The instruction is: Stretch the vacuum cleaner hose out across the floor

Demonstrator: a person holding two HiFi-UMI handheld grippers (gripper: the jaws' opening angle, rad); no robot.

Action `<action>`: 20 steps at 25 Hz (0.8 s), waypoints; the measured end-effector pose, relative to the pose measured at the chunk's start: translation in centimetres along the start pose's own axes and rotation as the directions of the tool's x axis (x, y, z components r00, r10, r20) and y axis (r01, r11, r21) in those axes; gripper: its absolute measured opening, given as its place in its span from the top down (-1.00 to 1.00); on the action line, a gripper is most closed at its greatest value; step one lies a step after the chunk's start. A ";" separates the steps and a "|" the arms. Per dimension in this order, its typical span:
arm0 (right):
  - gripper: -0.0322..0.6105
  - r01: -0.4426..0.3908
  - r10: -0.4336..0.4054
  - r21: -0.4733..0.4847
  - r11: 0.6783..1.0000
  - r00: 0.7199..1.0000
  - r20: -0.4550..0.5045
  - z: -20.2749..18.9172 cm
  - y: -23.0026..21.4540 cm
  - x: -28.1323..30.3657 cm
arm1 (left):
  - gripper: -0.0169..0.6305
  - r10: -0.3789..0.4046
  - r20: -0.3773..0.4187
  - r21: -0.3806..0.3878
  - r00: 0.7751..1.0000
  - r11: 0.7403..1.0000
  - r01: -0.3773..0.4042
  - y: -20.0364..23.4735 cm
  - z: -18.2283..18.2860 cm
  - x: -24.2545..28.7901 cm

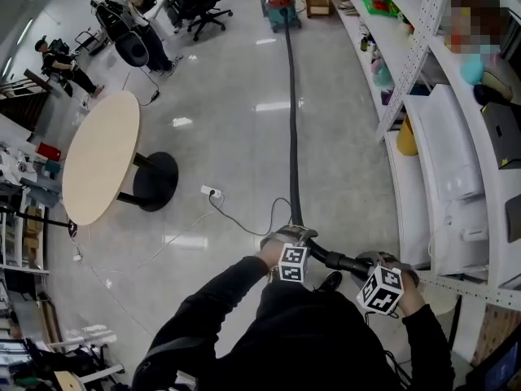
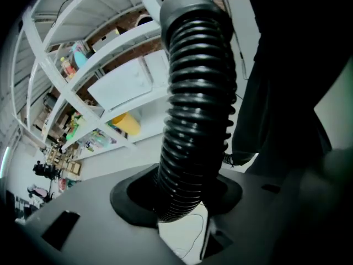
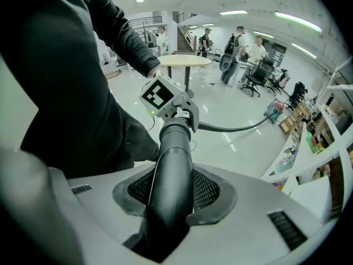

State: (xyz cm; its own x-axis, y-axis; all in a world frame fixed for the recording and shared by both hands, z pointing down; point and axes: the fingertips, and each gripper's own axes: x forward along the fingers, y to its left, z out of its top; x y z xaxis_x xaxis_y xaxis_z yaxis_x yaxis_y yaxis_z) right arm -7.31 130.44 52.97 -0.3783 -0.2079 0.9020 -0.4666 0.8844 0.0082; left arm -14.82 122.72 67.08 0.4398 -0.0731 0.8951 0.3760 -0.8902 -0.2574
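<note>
The left gripper [image 2: 185, 200] jaws clamp the ribbed hose [image 2: 198, 93]. The right gripper [image 3: 174, 195] jaws grip its smooth tube [image 3: 175, 148]. The hose runs straight across the floor [image 1: 228, 112] to the red vacuum cleaner [image 1: 279, 0].

We hold our left arm [image 1: 218, 298] and right arm [image 1: 426, 337] bent in front of us, in dark sleeves, with both grippers angled steeply down and close together. Our left gripper [image 2: 183, 205] has its jaws clamped on the ribbed hose [image 2: 198, 93]. Our right gripper [image 3: 171, 196] has its jaws clamped on the smooth tube [image 3: 174, 159].
</note>
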 end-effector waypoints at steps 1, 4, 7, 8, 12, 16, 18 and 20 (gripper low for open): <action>0.42 0.011 -0.011 0.015 1.000 1.000 -0.004 -0.8 0.5 0.2 | 0.36 0.023 -0.018 -0.030 1.000 0.999 -0.023 -0.3 0.4 0.7; 0.43 -0.001 0.003 0.056 0.998 0.999 -0.033 -3.2 1.6 2.3 | 0.27 0.037 -0.118 -0.133 0.992 0.990 -0.053 -1.8 0.2 2.7; 0.43 -0.048 0.051 0.078 0.996 0.998 -0.038 -4.2 2.1 4.4 | 0.24 0.106 -0.251 -0.122 0.962 0.983 -0.140 -2.0 -1.5 3.6; 0.43 -0.057 0.060 0.082 0.995 0.997 -0.039 -4.2 2.3 4.8 | 0.23 0.156 -0.302 -0.081 0.940 0.979 -0.188 -1.8 -2.2 3.6; 0.43 -0.003 0.019 0.106 0.994 0.988 -0.151 -6.3 2.1 5.8 | 0.23 0.337 -0.462 0.075 0.821 0.937 -0.342 -2.3 -5.9 2.8; 0.43 0.080 -0.022 0.180 0.980 0.953 -0.303 -10.1 -0.2 7.9 | 0.23 0.011 -0.309 -0.635 0.951 0.742 -0.215 -5.0 -8.0 1.7; 0.43 0.086 -0.009 0.206 0.975 0.938 -0.346 -11.1 -0.6 8.7 | 0.23 -0.109 0.118 -0.960 0.987 0.242 0.141 -6.2 -4.3 0.8; 0.43 0.094 -0.008 0.213 0.972 0.927 -0.374 -11.5 -0.3 9.3 | 0.23 0.004 0.483 -0.853 0.876 -0.224 0.471 -6.9 0.5 0.1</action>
State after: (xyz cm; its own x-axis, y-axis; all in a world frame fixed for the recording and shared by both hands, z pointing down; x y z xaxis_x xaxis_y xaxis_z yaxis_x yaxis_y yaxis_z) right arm -1.50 133.00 66.26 -0.0483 -0.0434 0.9979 -0.6599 0.7513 0.0007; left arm -16.95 129.08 68.73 0.7804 0.1499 0.6070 -0.5725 -0.2190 0.7901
